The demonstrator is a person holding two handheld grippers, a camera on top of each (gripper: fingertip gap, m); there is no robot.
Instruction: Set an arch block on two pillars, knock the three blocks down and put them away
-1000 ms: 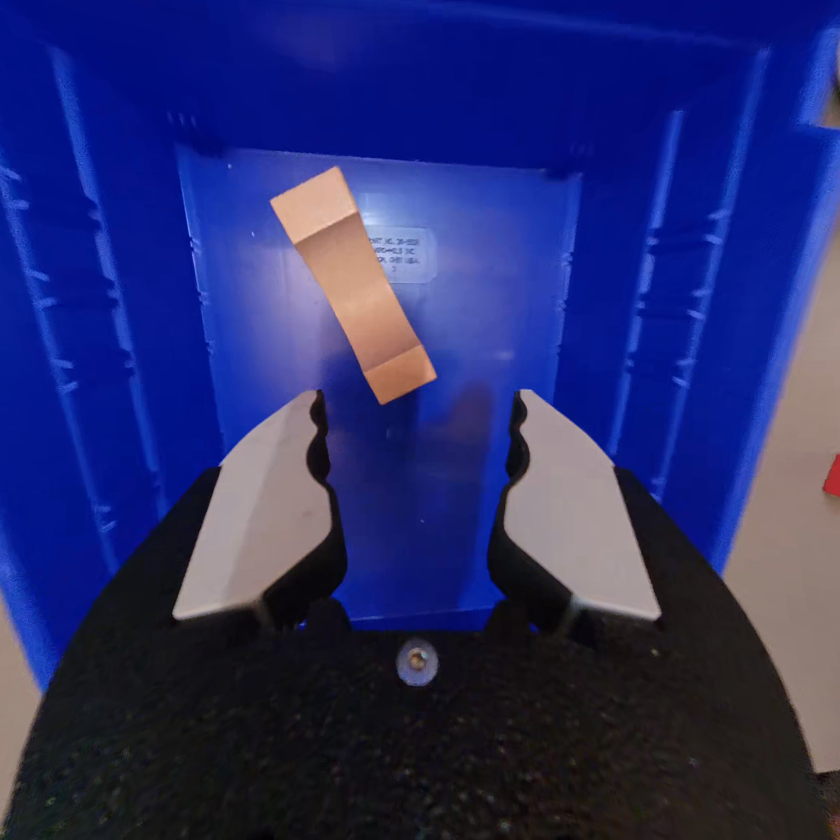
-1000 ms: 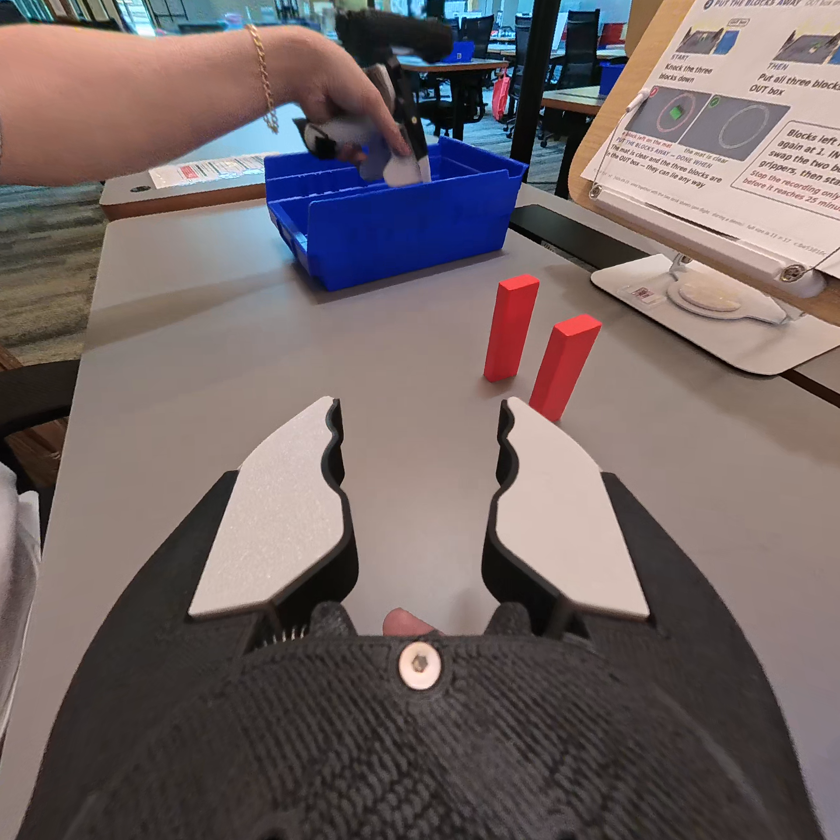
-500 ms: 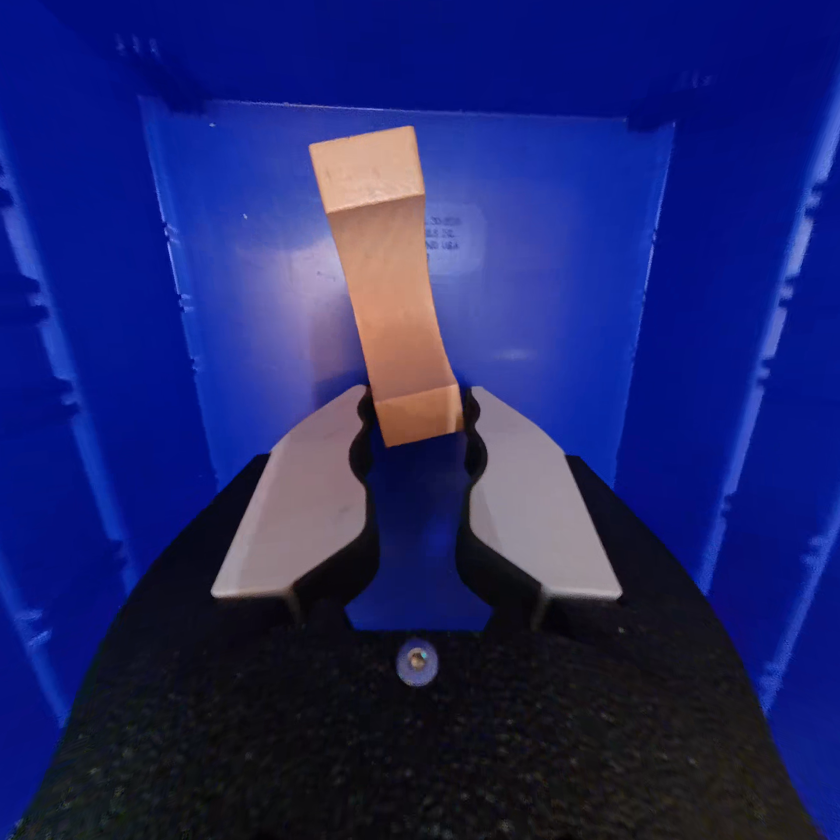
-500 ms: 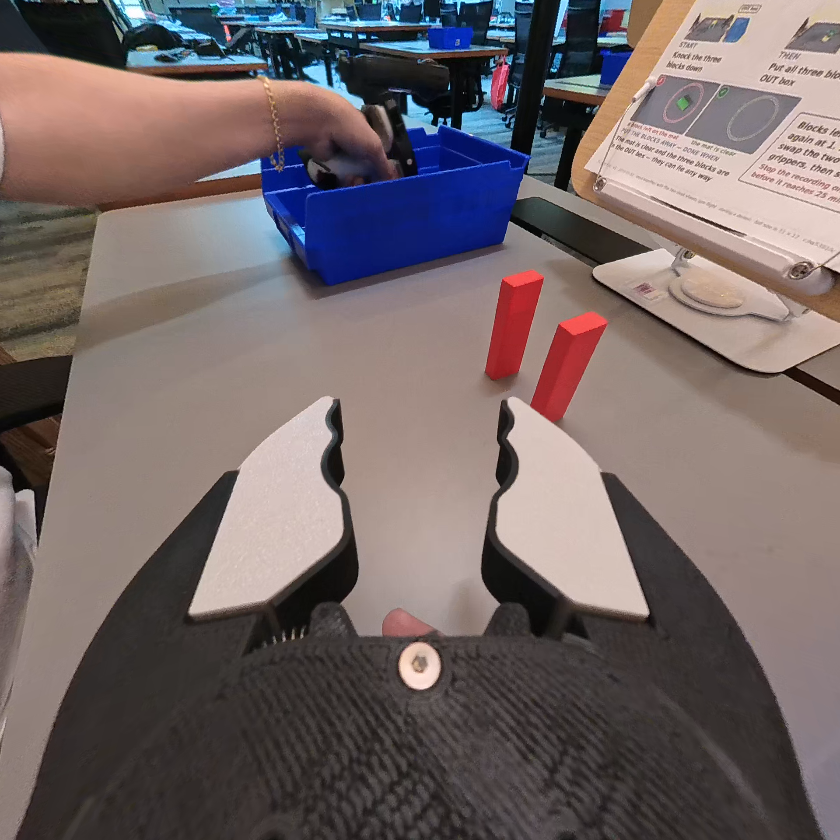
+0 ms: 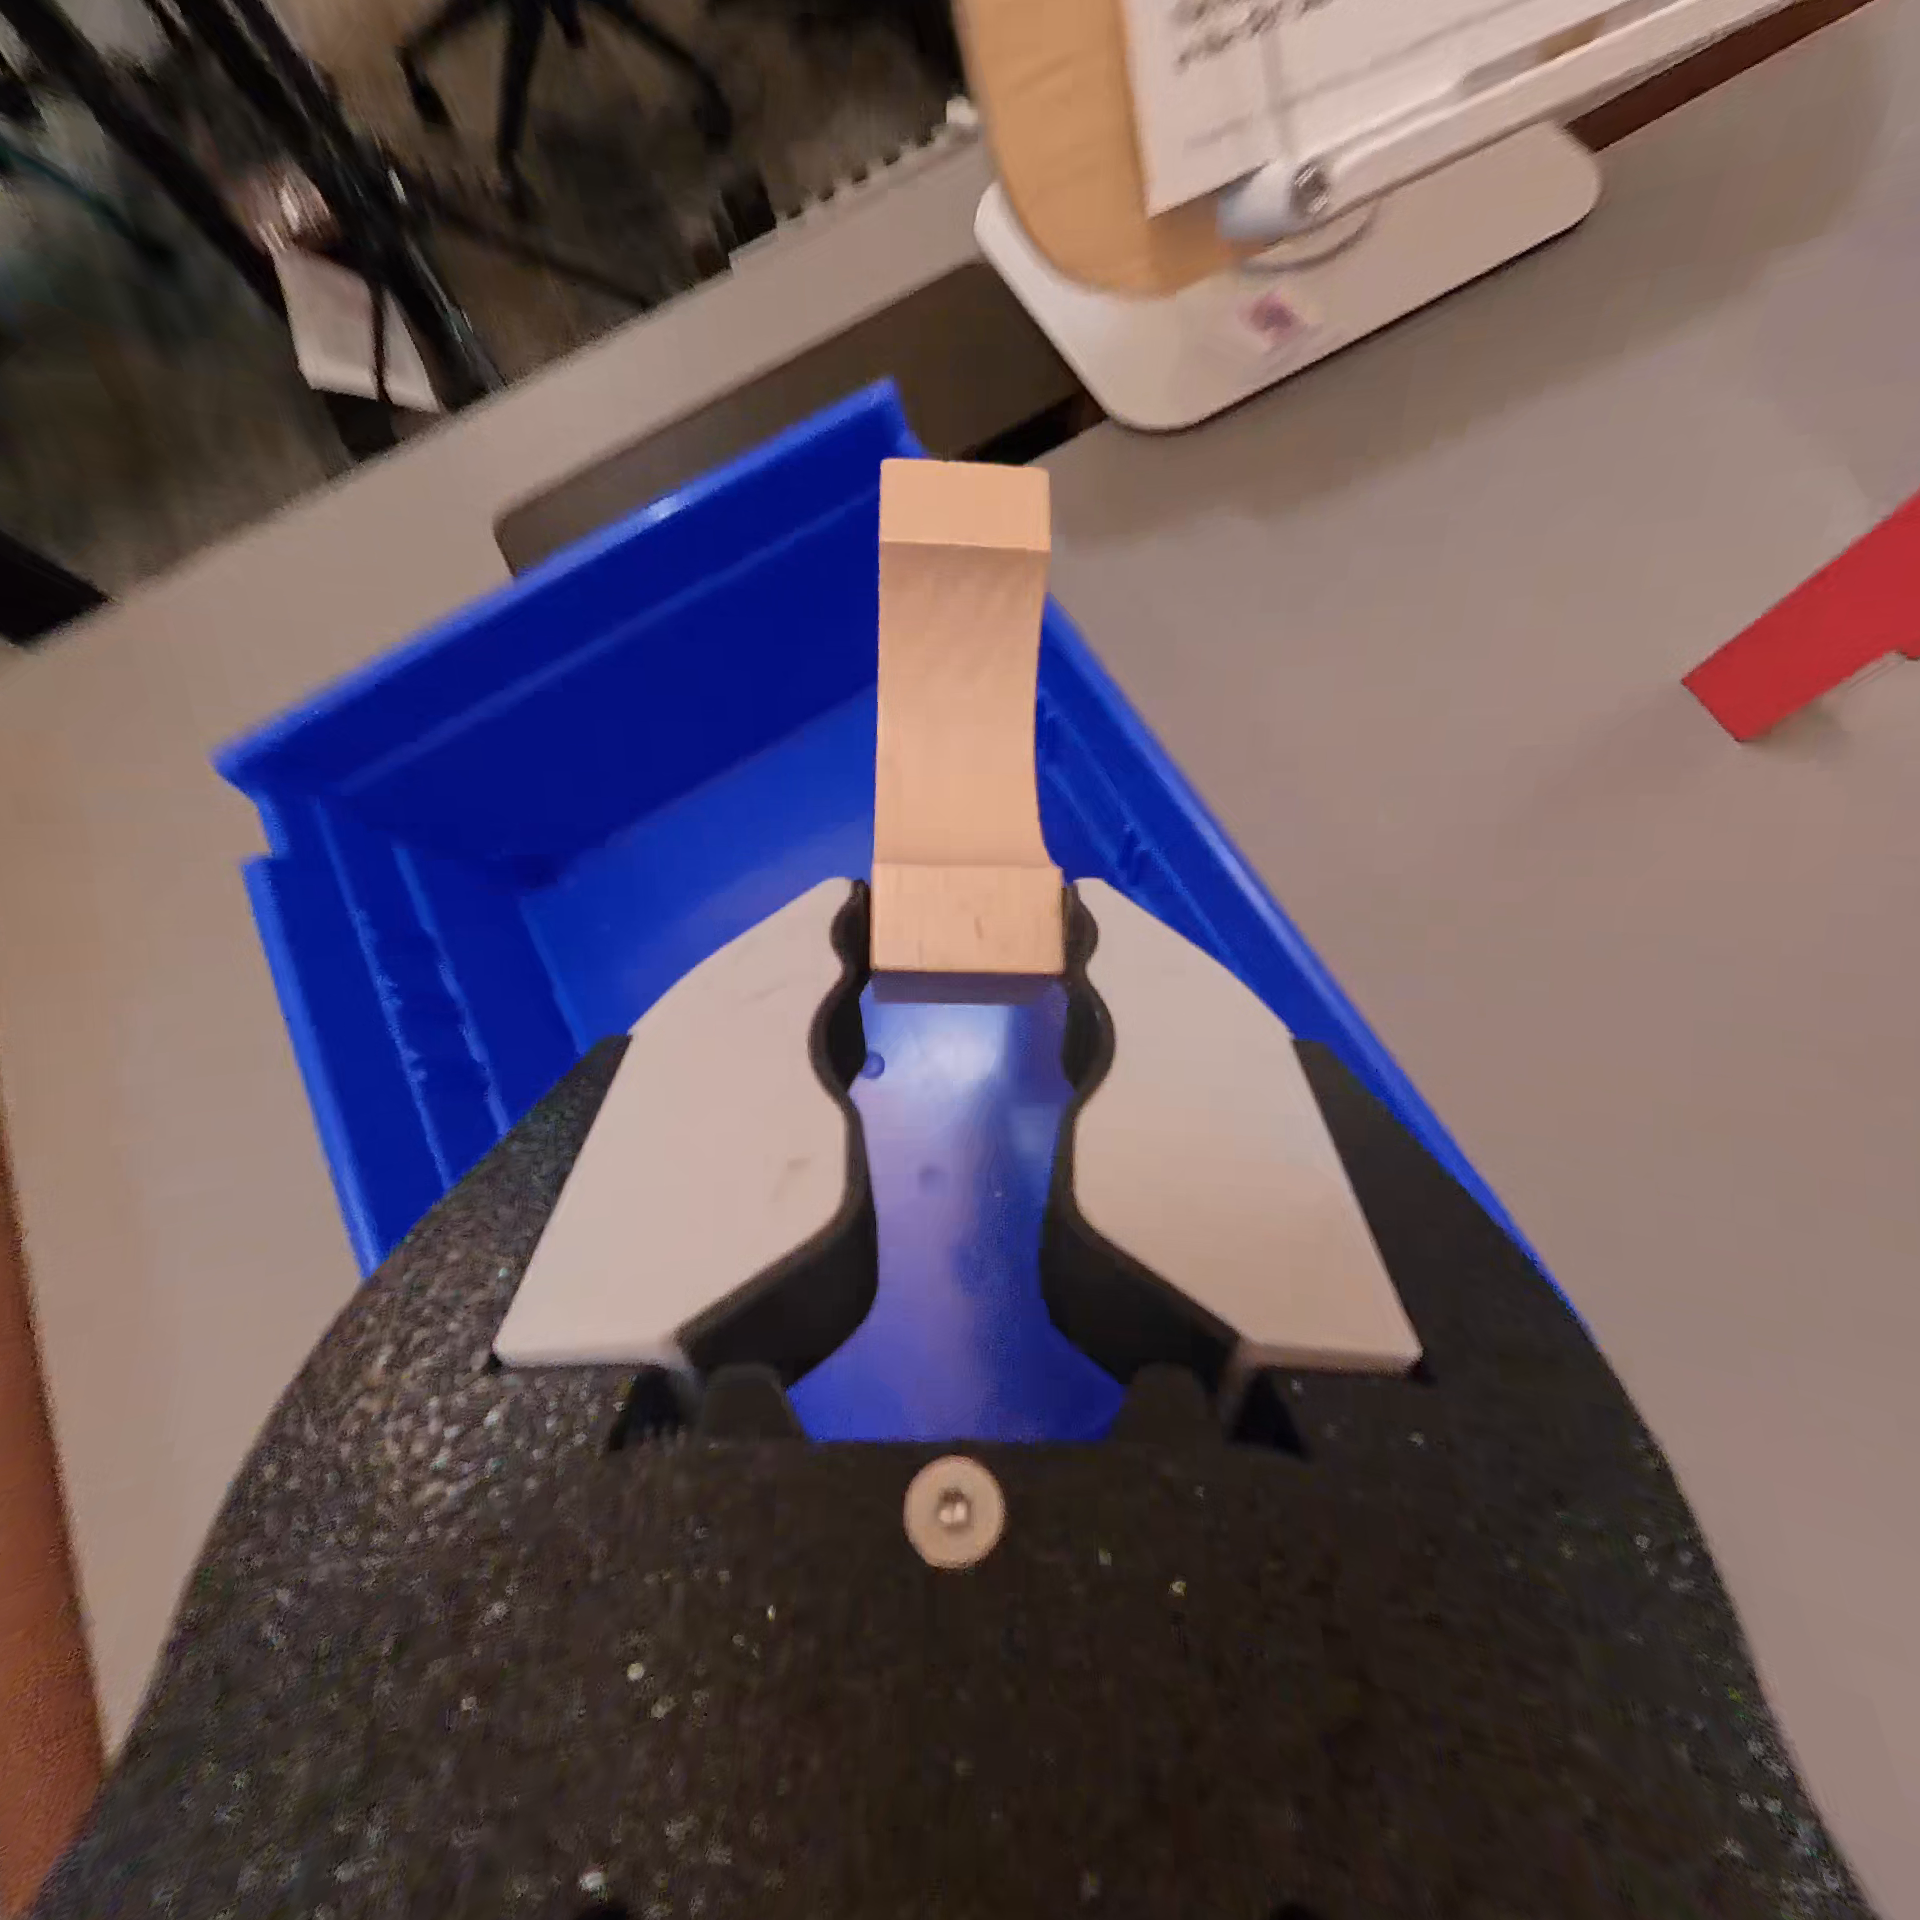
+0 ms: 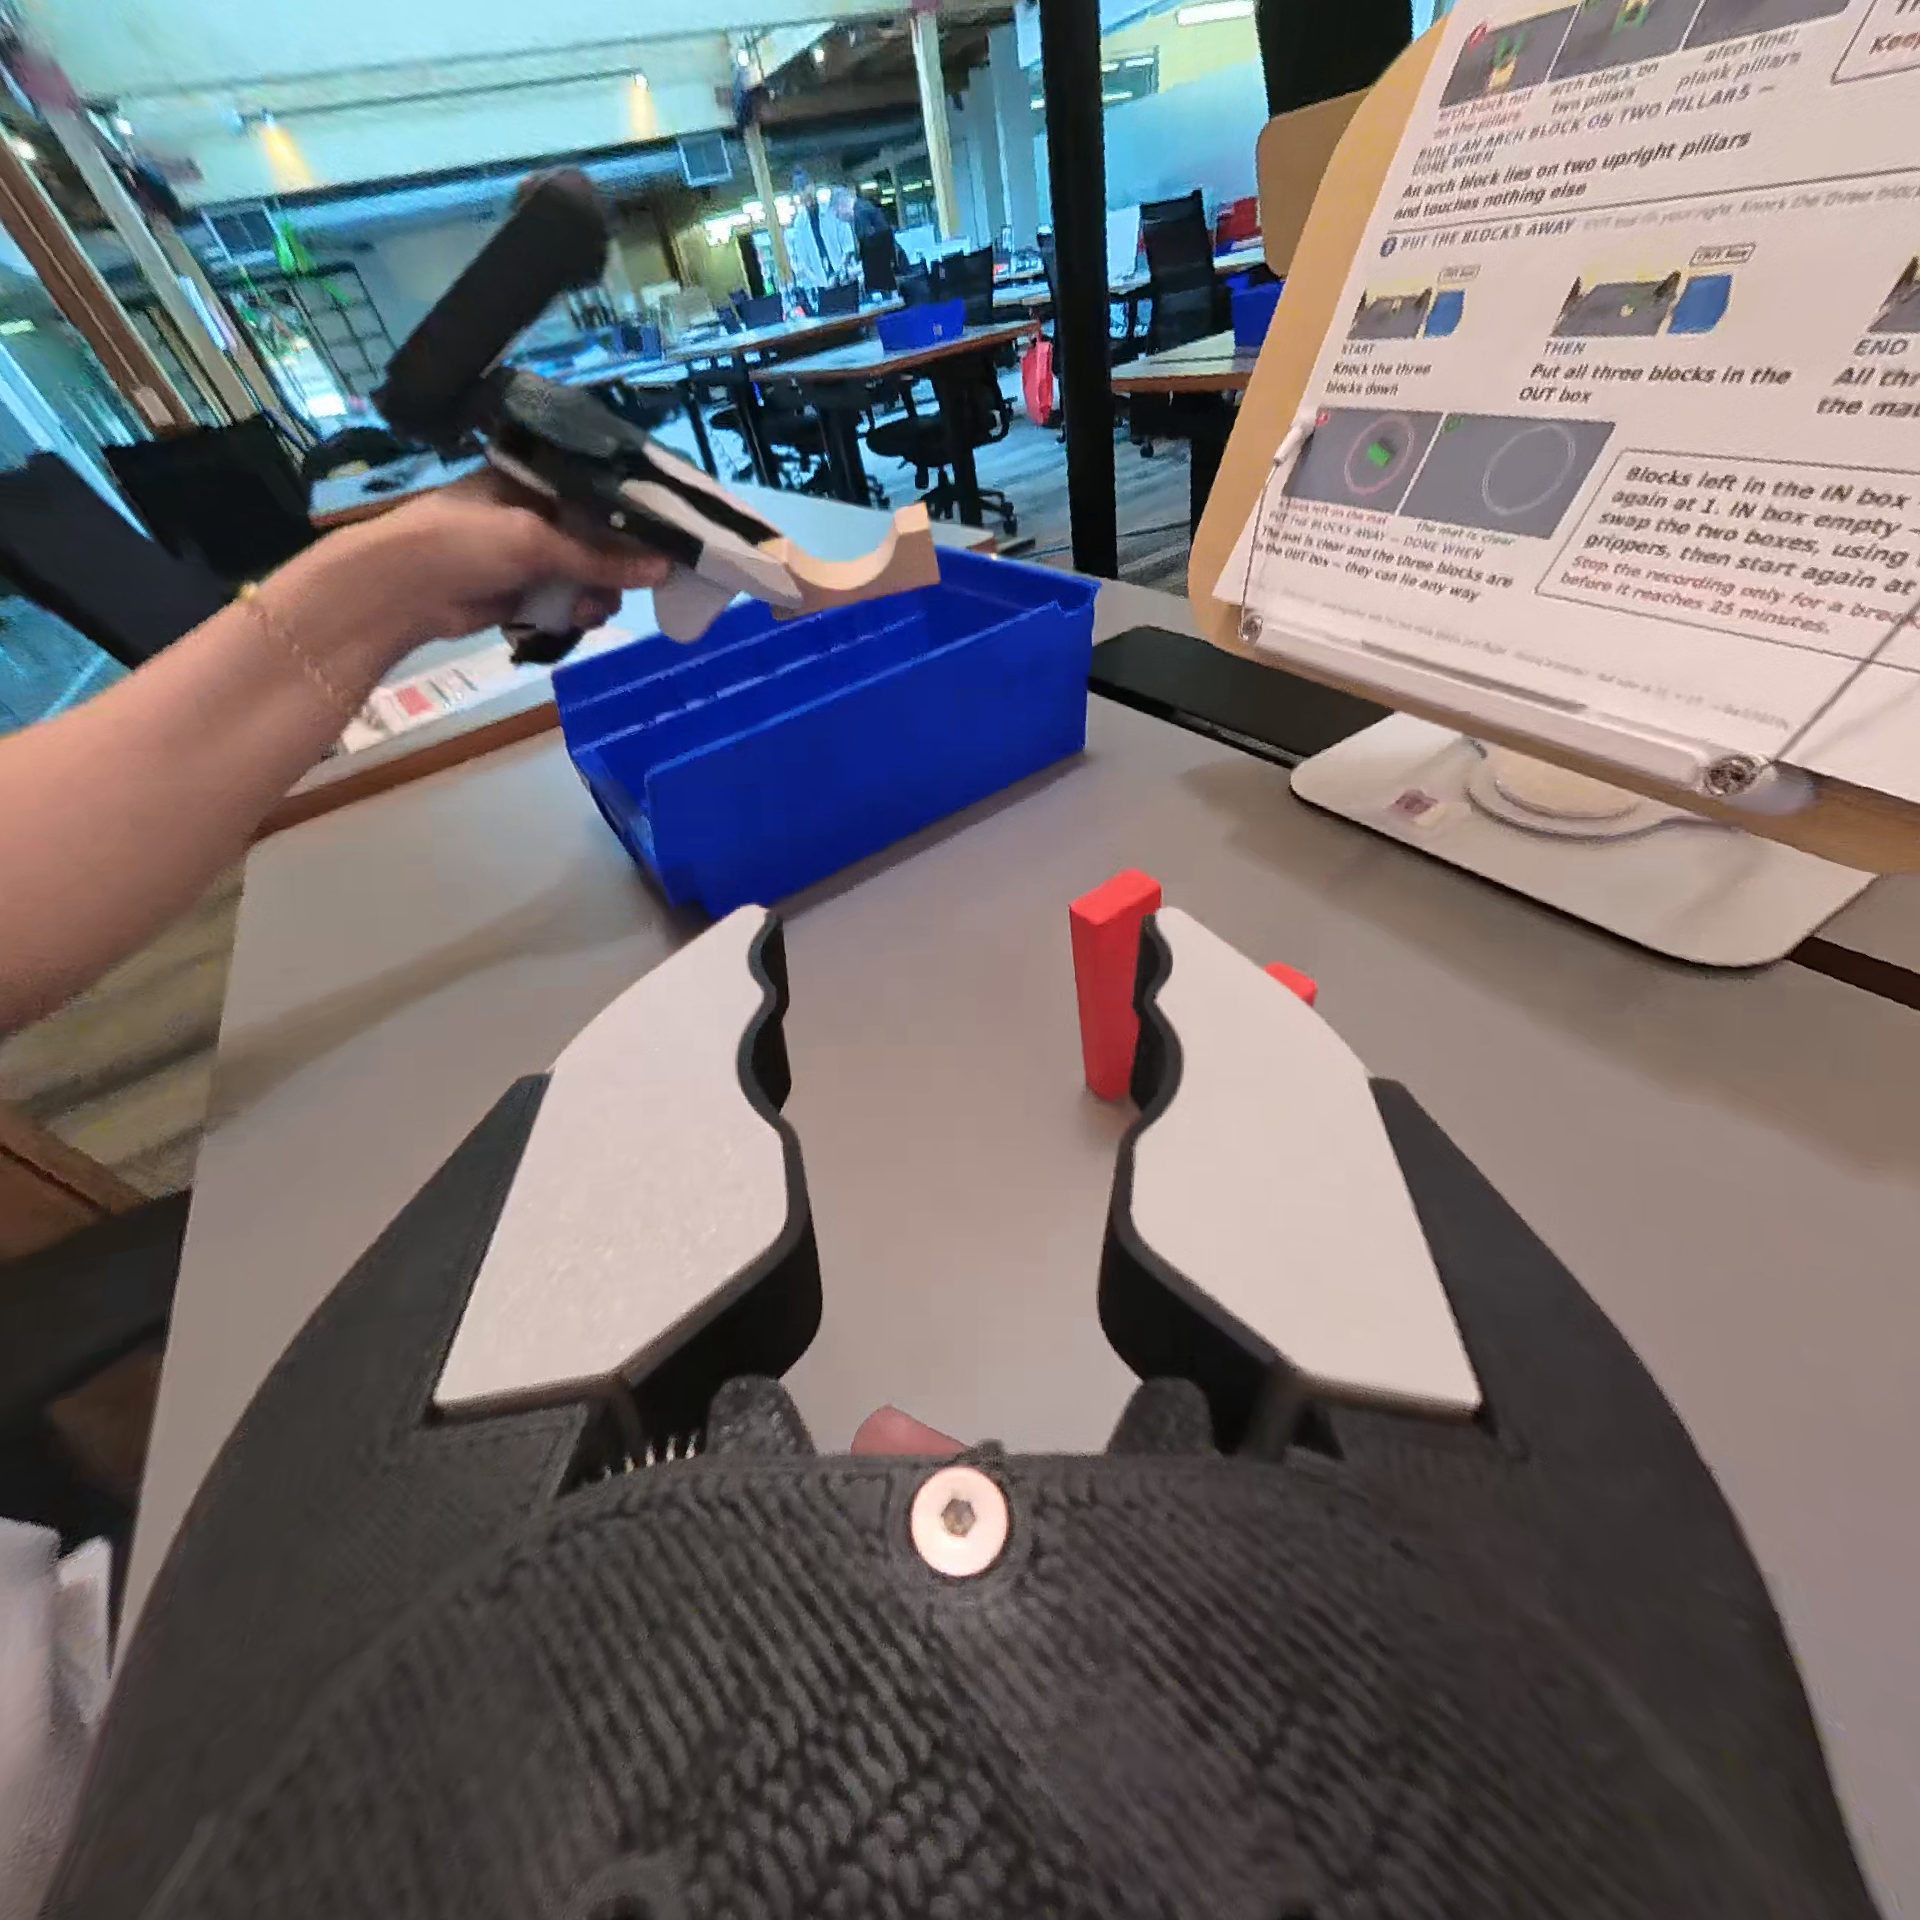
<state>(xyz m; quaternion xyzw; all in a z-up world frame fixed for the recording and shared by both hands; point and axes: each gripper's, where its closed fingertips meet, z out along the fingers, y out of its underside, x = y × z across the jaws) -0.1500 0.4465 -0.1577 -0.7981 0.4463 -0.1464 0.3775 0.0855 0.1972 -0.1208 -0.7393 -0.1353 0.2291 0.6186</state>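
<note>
Wooden arch block (image 5: 961,727) is pinched at one foot between the fingers of the left gripper (image 5: 966,925), which are closed on that foot from both sides; the rest of the block sticks out past the fingertips. In the right wrist view the block hangs in the air just above the blue bin (image 6: 831,717), its curved hollow facing up, carried by the hand (image 6: 499,571) that grips the tool.

Judging from the hold, only a short end of the block is in the grip, so a level, unhurried carry would seem wise; a quick swing could let the long free end pivot between the fingers.

The right gripper (image 6: 961,1018) sits low over the grey bench (image 6: 935,1195) on the near side of the bin, its fingers spread wide and holding nothing. A red upright block (image 6: 1110,987) stands just beside the inner edge of one finger; whether it touches cannot be told. A second red block (image 6: 1291,982) shows only as a corner behind that finger.

The arch is pale, smooth, unpainted wood with square ends and a scooped underside. The bin is glossy moulded plastic with ribbed walls. The fingers are flat light-grey plates on black scalloped pads, and the gripper bodies are rough black plastic. A tilted board with printed sheets (image 6: 1621,416) stands on a white base to the right of the bin.
</note>
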